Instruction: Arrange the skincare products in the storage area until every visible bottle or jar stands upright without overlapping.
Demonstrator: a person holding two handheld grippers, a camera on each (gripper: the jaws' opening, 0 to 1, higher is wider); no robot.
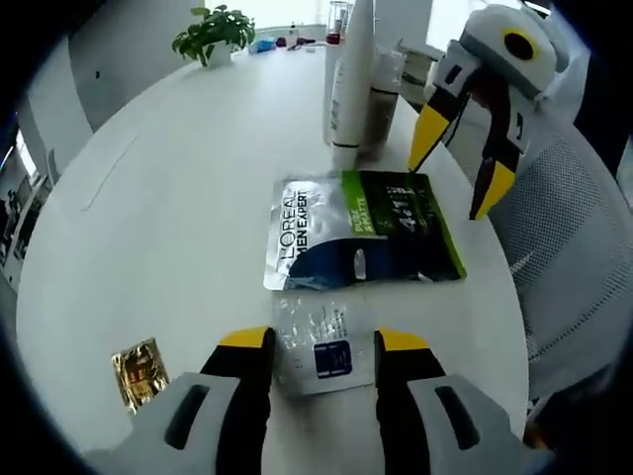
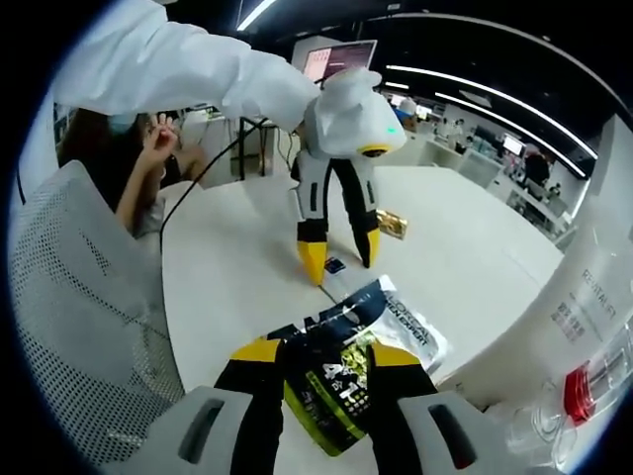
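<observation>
- Writing on the flat dark blue and green foil pouch (image 1: 364,230) reads "L'OREAL MEN EXPERT" in white; the green part carries "4+1" and smaller words I cannot read.
- This pouch lies flat on the round white table (image 1: 158,218), with its long axis across the left gripper view, the silver and blue end to the left and the green end to the right.
- The small clear plastic sachet with a dark blue label (image 1: 318,346) lies flat just below the pouch, between the yellow tips of the left gripper (image 1: 322,340); its jaws are open and do not press it.
- The tall white plastic bottle (image 1: 350,79) stands upright just beyond the pouch, with a darker bottle (image 1: 382,109) close behind it.
- The small gold foil packet (image 1: 138,370) lies apart, near the table edge.
- The right gripper (image 2: 321,352) hovers over the green end of the pouch, jaws apart, one on each side; I cannot tell if they touch it.
- In the right gripper view, a big white bottle (image 2: 566,307) shows grey letters "REVITALI", and beside it lies a clear container with a red band (image 2: 579,396).
- A green potted plant (image 1: 214,32) stands at the far edge of the table.
</observation>
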